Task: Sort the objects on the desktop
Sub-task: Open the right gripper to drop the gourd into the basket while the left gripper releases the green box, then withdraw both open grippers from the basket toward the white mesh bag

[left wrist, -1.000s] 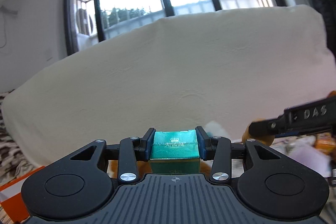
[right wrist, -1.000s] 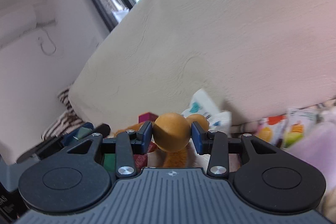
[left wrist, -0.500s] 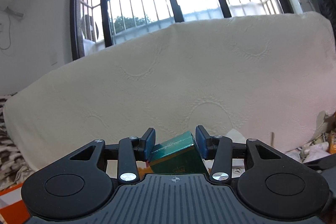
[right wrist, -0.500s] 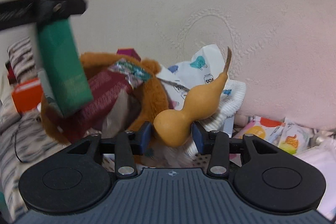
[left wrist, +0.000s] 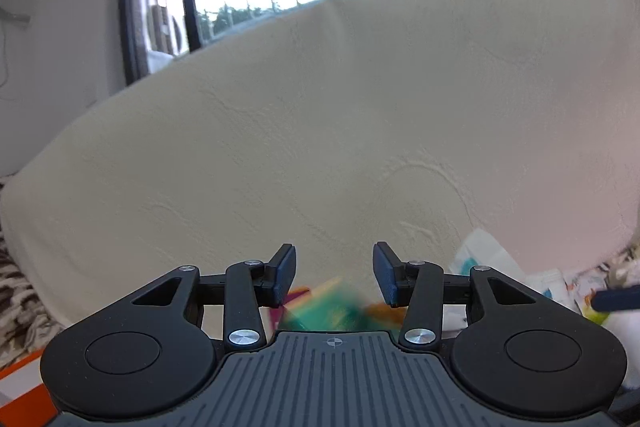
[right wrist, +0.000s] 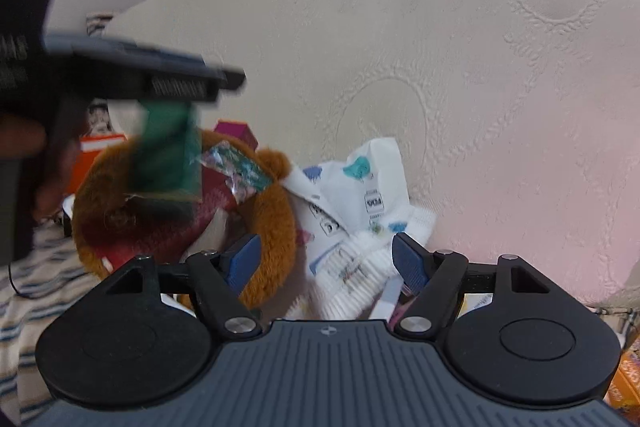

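My left gripper (left wrist: pixel 334 277) is open; a blurred green box (left wrist: pixel 328 313) shows just below and between its jaws, free of the pads. In the right wrist view the same green box (right wrist: pixel 168 151) hangs blurred under the left gripper (right wrist: pixel 152 83), above a brown plush bear (right wrist: pixel 268 227). My right gripper (right wrist: pixel 326 261) is open and empty over a white printed packet (right wrist: pixel 360 195) and a white ribbed cloth (right wrist: pixel 360 287). The gourd is out of sight.
A cream mattress (right wrist: pixel 460 67) stands upright behind the pile. An orange box (right wrist: pixel 92 155) and a magenta box (right wrist: pixel 234 129) lie behind the bear. Snack packets (left wrist: pixel 552 287) lie at the right. A striped cloth (right wrist: pixel 32 287) covers the left.
My left gripper opened and the green box slipped out and dropped. My right gripper opened and the gourd left its jaws and went out of view.
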